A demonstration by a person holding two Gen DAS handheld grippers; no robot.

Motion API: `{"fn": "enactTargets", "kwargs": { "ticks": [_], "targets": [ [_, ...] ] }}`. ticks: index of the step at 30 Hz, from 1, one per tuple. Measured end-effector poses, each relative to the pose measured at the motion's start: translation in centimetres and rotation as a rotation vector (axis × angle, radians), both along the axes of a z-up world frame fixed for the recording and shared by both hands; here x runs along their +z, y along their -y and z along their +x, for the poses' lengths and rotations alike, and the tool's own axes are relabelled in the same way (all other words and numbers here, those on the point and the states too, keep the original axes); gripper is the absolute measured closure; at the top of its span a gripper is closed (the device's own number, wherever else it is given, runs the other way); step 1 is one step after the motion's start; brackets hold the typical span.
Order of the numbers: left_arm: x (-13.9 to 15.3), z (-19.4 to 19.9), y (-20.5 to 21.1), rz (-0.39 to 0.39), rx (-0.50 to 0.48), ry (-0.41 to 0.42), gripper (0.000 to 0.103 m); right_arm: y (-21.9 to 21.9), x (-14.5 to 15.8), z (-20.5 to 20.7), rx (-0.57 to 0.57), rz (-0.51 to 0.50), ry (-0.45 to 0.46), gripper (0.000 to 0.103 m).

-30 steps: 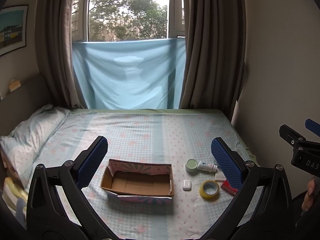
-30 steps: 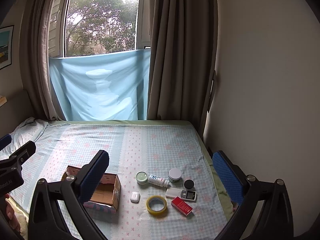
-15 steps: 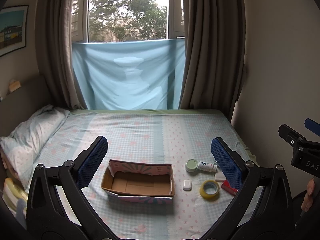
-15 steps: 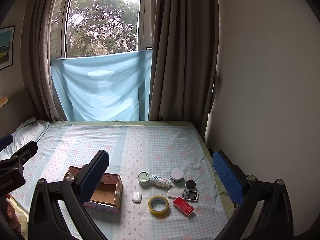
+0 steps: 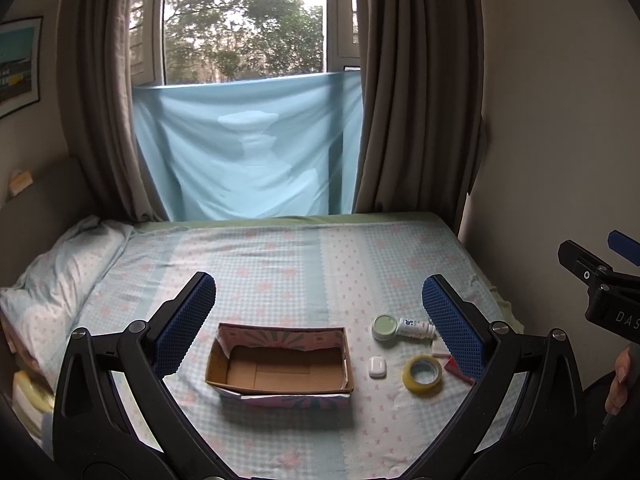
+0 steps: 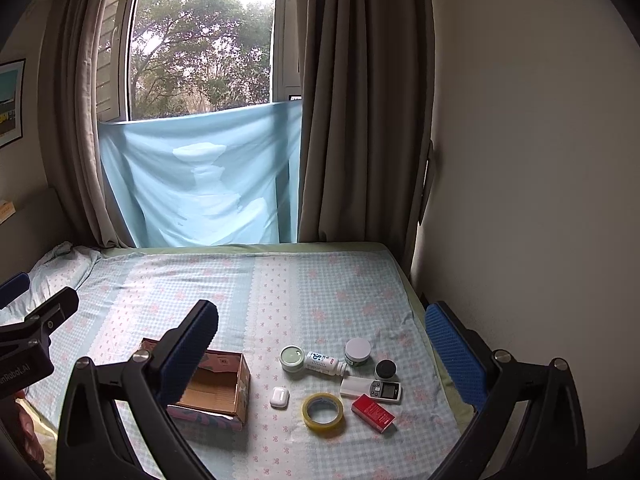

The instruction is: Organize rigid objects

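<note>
Hovering above the bed (image 5: pixel 280 264), both pairs of tongs spread wide and gripping nothing — left tongs (image 5: pixel 320 312) over the cardboard box (image 5: pixel 280 364), right tongs (image 6: pixel 320 344) over the scattered items. Sat open-topped and bare inside, that box, on the checked sheet. Lay just right of it: white earbud case (image 6: pixel 279 397), yellow tape roll (image 6: pixel 322 414), red packet (image 6: pixel 373 413). Clustered behind those — green-lidded jar (image 6: pixel 292 357) touching a white bottle (image 6: pixel 325 363) on its side, white-lidded jar (image 6: pixel 357 351), black cap (image 6: pixel 385 369), small grey gadget with a screen (image 6: pixel 372 388). Glimpsed at the frame edge, fingers of a hand (image 5: pixel 618 384).
</note>
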State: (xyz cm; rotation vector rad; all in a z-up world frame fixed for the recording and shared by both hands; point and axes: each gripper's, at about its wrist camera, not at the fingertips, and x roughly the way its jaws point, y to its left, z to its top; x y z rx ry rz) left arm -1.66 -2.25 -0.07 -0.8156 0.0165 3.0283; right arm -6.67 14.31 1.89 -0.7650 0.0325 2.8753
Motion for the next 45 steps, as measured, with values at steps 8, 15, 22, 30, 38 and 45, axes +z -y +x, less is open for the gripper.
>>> {"fn": "enactTargets", "kwargs": {
  "ticks": [8,15,22,30,38,45],
  "targets": [
    [-3.0,-3.7,0.8,0.011,-0.066,0.107,0.0,-1.7,-1.9,-2.6,-0.051,0.005,0.057,0.0],
    [-8.6,-7.9,-2.3,-0.006,-0.115,0.221,0.0,-6.2,-5.1,-6.2,-0.051,-0.011,0.113,0.0],
    [-16.5,-12.0,-9.2,-0.067,-0.212,0.377,0.0,-12.8,-10.5,-12.1,-0.025,-0.014,0.205,0.0],
    [-28.3,-15.1,-18.4,-0.188,-0.376,0.56,0.0,-18.1,-19.6,-19.3,0.051,-0.025,0.355,0.0],
    [-39.5,-17.7,-23.0,-0.263,-0.468,0.759,0.0,-20.9,-30.1,-25.8,0.122,-0.039,0.507,0.0],
    [-47.5,-19.2,-23.8,-0.313,-0.456,0.866,0.0,-21.1,-38.5,-30.0,0.212,0.006,0.634,0.0]
  ]
}}
